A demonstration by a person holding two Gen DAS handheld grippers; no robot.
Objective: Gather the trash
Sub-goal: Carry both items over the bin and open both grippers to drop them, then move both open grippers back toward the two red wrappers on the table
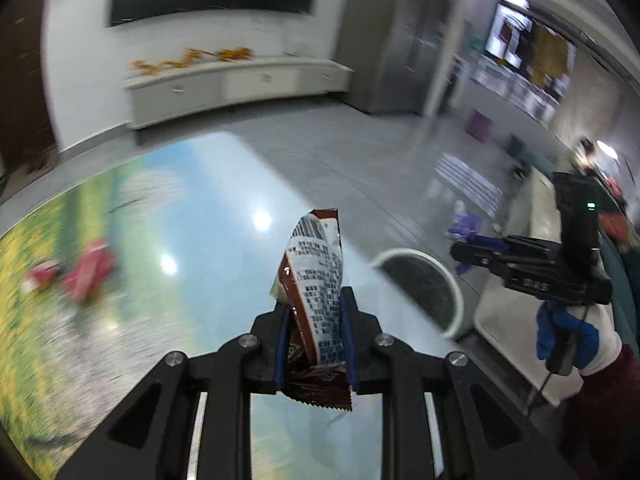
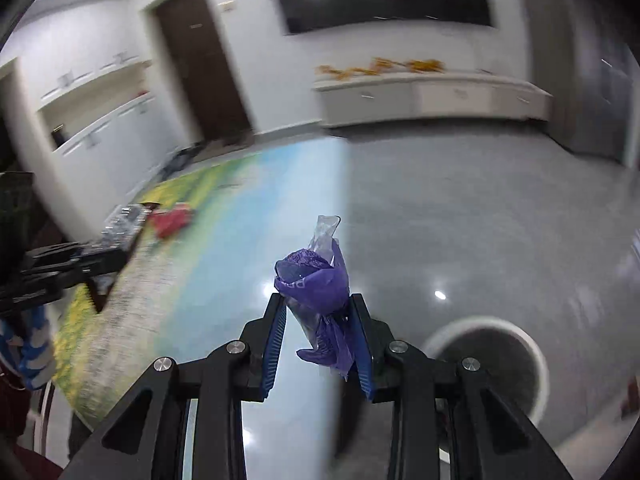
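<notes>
My left gripper (image 1: 314,304) is shut on a brown and white snack wrapper (image 1: 316,264) that stands up between its blue pads, above the table's right edge. My right gripper (image 2: 318,306) is shut on a crumpled purple plastic wrapper (image 2: 314,284) with a clear end sticking up. A round white trash bin (image 1: 424,288) with a dark liner stands on the floor beside the table, low and to the right of the right gripper (image 2: 488,364). The left wrist view also shows the right gripper (image 1: 460,249) with the purple wrapper (image 1: 464,228), in a blue-gloved hand (image 1: 564,332).
The table (image 1: 208,208) has a glossy landscape print. Red wrappers (image 1: 88,272) lie on its left part, also seen as red wrappers (image 2: 172,220) in the right wrist view. A low white cabinet (image 1: 236,84) lines the far wall across grey floor (image 2: 460,220). The view is motion-blurred.
</notes>
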